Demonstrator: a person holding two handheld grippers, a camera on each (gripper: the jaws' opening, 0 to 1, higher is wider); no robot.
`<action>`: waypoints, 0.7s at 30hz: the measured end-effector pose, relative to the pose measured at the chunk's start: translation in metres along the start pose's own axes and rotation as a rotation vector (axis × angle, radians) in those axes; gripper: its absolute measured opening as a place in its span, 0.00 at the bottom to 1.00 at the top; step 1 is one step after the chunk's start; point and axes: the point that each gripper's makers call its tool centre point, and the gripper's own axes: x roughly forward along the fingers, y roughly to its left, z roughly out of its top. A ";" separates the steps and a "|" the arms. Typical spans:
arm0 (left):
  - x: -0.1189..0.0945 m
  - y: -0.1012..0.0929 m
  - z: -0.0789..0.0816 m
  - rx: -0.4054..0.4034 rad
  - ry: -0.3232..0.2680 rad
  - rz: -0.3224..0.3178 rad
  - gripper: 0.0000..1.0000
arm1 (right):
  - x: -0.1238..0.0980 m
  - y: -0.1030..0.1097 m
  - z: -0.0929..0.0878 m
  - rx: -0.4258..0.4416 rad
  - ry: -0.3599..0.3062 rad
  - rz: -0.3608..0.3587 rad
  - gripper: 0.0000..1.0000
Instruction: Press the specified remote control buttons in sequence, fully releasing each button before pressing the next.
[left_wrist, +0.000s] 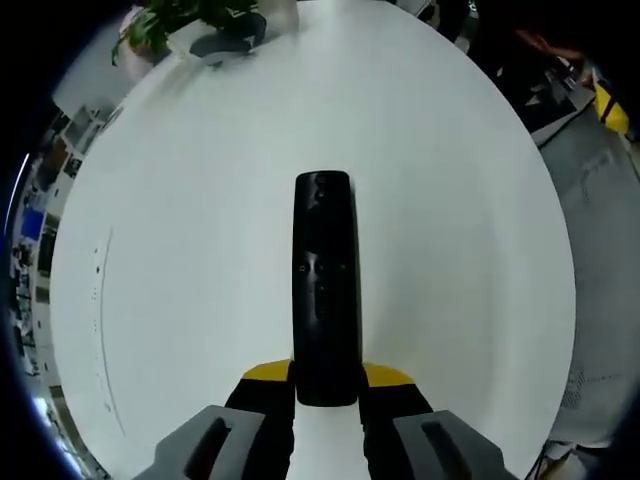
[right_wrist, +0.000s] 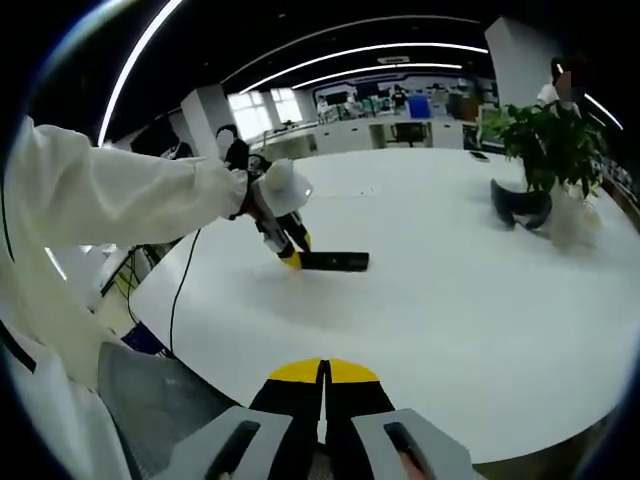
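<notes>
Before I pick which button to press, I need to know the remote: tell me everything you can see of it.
The remote is a long, slim black bar, plastic by its look, lying flat on the white table. Small buttons, too dim to read, dot its middle and far end. Its near end sits between the left claw's yellow-tipped jaws, which clamp it. In the right gripper view it lies across the table.
</notes>
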 end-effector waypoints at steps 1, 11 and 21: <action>0.000 -0.001 0.000 -0.007 0.000 0.001 0.24 | 0.000 0.000 0.001 0.000 -0.002 0.001 0.00; -0.001 -0.020 0.000 -0.031 -0.030 0.000 0.24 | -0.002 0.005 0.007 -0.016 -0.019 0.009 0.00; -0.002 -0.039 0.001 -0.051 -0.048 0.003 0.24 | -0.007 0.010 0.005 -0.028 -0.029 0.014 0.00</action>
